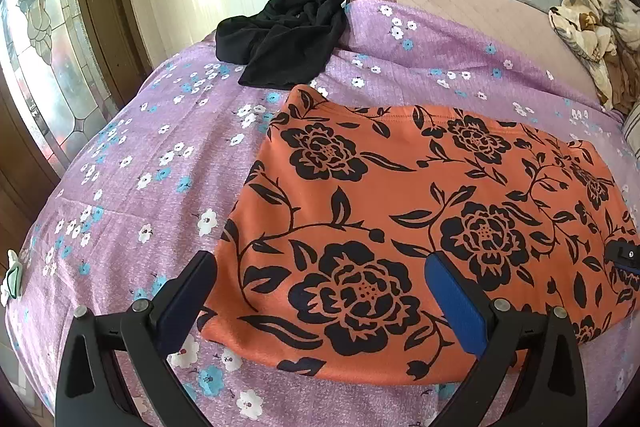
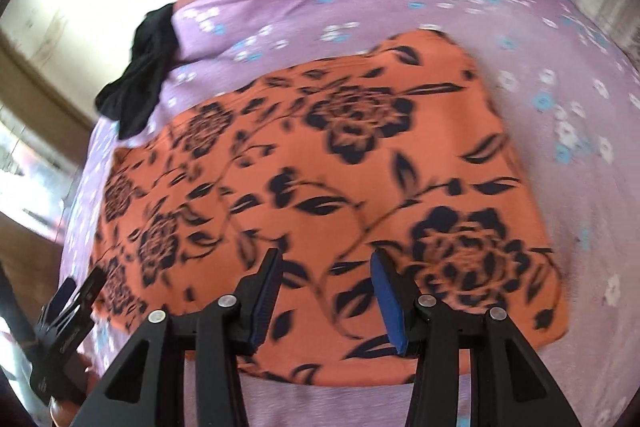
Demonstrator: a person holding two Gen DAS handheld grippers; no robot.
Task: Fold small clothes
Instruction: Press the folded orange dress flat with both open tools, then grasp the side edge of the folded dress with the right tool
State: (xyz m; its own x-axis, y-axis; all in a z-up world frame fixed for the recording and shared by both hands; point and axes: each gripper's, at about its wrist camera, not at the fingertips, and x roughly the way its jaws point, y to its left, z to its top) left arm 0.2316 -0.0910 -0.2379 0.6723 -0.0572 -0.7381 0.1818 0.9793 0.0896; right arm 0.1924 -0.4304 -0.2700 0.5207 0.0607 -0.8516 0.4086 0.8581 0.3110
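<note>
The orange floral garment (image 1: 420, 227) lies flat and folded on the bed, on a purple flowered sheet (image 1: 140, 167). The left gripper (image 1: 320, 307) is released, jaws wide, above its near left edge. The right gripper (image 2: 326, 291) is released too, above the near edge. A crumpled black garment (image 1: 284, 31) lies behind.

An orange cloth (image 1: 420, 227) with big black flowers lies flat and folded on the purple bed (image 1: 140, 155), and a crumpled black cloth (image 1: 284, 31) sits just behind it.
</note>
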